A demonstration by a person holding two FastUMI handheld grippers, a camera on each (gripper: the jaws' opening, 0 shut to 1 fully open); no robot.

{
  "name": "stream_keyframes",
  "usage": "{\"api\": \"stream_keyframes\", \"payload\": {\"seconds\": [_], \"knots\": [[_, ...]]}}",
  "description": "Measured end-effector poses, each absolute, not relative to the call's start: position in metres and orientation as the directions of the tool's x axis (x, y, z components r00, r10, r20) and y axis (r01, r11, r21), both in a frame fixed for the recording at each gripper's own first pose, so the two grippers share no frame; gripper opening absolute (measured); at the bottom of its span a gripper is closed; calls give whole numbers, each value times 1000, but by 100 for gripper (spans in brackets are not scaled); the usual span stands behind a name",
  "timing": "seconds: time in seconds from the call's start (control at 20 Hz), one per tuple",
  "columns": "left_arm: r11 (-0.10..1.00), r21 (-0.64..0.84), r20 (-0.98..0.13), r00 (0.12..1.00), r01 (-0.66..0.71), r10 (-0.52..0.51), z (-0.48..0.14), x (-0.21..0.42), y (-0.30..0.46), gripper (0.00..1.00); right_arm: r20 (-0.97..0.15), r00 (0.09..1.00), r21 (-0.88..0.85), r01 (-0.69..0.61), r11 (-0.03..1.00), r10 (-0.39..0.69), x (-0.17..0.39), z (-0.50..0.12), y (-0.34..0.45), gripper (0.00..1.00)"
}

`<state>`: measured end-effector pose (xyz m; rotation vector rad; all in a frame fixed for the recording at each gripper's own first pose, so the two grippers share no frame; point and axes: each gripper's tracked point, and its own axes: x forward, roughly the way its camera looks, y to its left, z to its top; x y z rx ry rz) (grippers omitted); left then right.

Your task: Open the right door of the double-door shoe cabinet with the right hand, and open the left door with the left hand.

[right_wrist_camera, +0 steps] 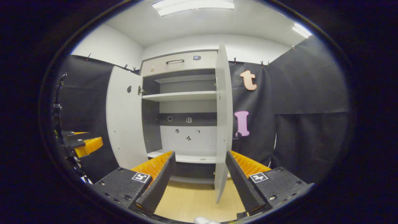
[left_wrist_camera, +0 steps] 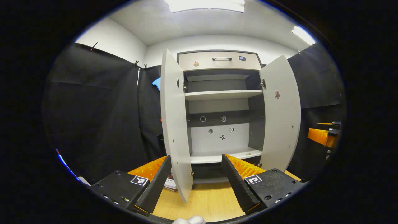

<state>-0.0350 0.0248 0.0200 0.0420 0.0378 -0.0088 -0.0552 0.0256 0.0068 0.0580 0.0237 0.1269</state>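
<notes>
Door edge point(left_wrist_camera: 175, 130) between parted jaws

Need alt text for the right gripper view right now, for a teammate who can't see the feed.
Both doors of the shoe cabinet stand open: the right door edge-on between the open right gripper's fingers, untouched, and the left door swung wide. The shelves look bare, and the left gripper shows at the far left.

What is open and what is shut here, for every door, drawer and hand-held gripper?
Left door: swung open, edge between the fingers, not pressed.
Right door: swung open, edge between the fingers, not pressed.
Top drawer: shut.
Shelves: bare.
Left hand-held gripper: open.
Right hand-held gripper: open.
</notes>
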Motion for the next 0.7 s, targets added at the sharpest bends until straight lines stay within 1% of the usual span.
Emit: {"api": "stream_keyframes", "payload": {"seconds": [0.1, 0.25, 0.4, 0.7], "knots": [[999, 42, -43, 999, 16, -14, 18, -37, 17, 96, -27, 994, 53, -107, 993, 109, -55, 3, 19, 100], [999, 48, -39, 999, -13, 15, 15, -36, 16, 96, -31, 996, 38, -85, 996, 86, -50, -1, 13, 99], [1000, 19, -50, 999, -8, 9, 11, -37, 12, 96, -41, 995, 43, -85, 996, 86, -48, -5, 14, 100], [999, 37, -46, 999, -14, 16, 12, -34, 14, 96, -31, 997, 46, -75, 996, 77, -48, -1, 12, 100]]}}
